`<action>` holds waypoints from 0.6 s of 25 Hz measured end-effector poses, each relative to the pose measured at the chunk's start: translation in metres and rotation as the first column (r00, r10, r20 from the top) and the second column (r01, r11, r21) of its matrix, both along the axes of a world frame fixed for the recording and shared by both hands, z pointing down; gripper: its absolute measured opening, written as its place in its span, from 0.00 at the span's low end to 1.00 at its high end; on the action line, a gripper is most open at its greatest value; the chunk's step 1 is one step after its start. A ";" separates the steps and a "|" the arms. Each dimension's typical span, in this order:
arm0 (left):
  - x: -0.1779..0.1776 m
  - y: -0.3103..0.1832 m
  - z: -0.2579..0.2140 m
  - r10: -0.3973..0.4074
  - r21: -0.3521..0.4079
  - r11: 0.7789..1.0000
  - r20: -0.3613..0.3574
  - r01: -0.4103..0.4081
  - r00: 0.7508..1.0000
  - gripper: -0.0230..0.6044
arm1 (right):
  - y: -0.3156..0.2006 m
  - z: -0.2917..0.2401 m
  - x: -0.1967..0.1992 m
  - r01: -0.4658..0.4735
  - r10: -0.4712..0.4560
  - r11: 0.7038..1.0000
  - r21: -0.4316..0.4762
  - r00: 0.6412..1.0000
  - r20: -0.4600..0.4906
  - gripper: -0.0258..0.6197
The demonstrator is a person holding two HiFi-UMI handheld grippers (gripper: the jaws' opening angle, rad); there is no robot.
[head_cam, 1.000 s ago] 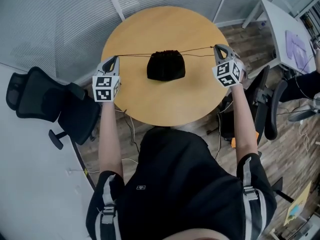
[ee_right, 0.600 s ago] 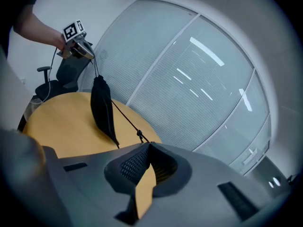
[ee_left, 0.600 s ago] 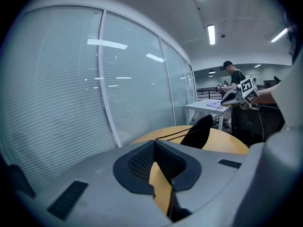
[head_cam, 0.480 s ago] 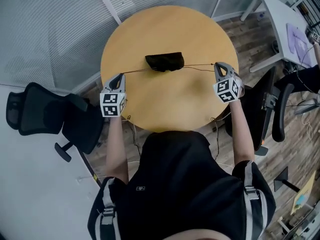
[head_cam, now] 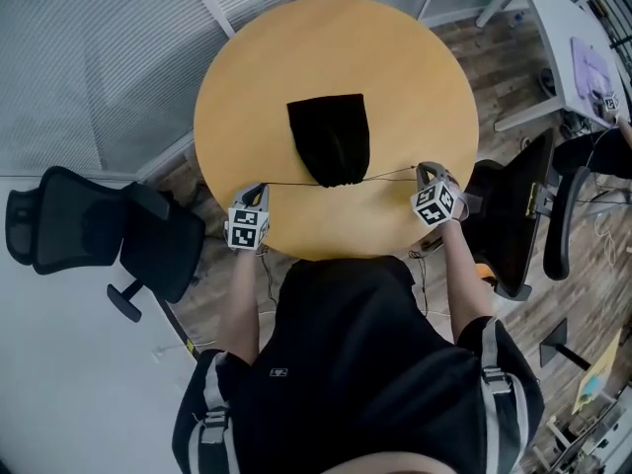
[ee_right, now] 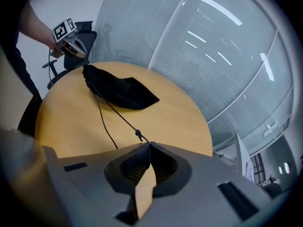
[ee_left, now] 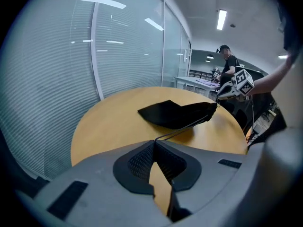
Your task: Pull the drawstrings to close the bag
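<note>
The bag (head_cam: pixel 331 136) lies on the counter (head_cam: pixel 247 77), about midway across it, its gathered mouth toward the person's edge. From that mouth the left drawstring (head_cam: pixel 291 184) runs out left of the bag and ends pinched between the jaws of the left gripper (head_cam: pixel 257 190). The right drawstring (head_cam: pixel 390 175) runs out right to the jaws of the right gripper (head_cam: pixel 424 170) — both grippers sit nearer the person than the bag. A chair (head_cam: pixel 99 230) stands well left of the bag, off the counter — another chair (head_cam: pixel 513 215) well to its right.

No legible text, number or brand anywhere. Tiny chest logo (head_cam: pixel 279 370) on black shirt (head_cam: pixel 365 344), lower centre: unreadable.
</note>
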State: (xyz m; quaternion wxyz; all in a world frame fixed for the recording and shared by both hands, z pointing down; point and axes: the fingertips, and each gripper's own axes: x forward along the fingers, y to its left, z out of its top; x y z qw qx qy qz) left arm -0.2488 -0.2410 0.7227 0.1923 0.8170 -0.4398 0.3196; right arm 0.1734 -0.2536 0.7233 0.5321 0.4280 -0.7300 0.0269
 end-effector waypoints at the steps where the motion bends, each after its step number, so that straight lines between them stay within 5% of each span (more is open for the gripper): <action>1: 0.002 0.005 0.011 0.007 -0.022 1.000 0.003 -0.007 1.000 0.06 | 0.003 0.009 0.002 -0.003 0.003 1.000 -0.018 1.000 0.002 0.13; 10: 0.020 0.044 0.060 0.045 -0.184 0.982 -0.022 -0.048 0.999 0.08 | 0.037 0.051 -0.004 0.007 0.008 0.986 -0.166 0.996 0.088 0.17; 15: 0.025 0.063 0.045 -0.005 -0.148 0.989 0.022 0.008 1.000 0.29 | 0.064 0.042 -0.007 0.049 -0.023 0.984 -0.174 0.989 0.148 0.30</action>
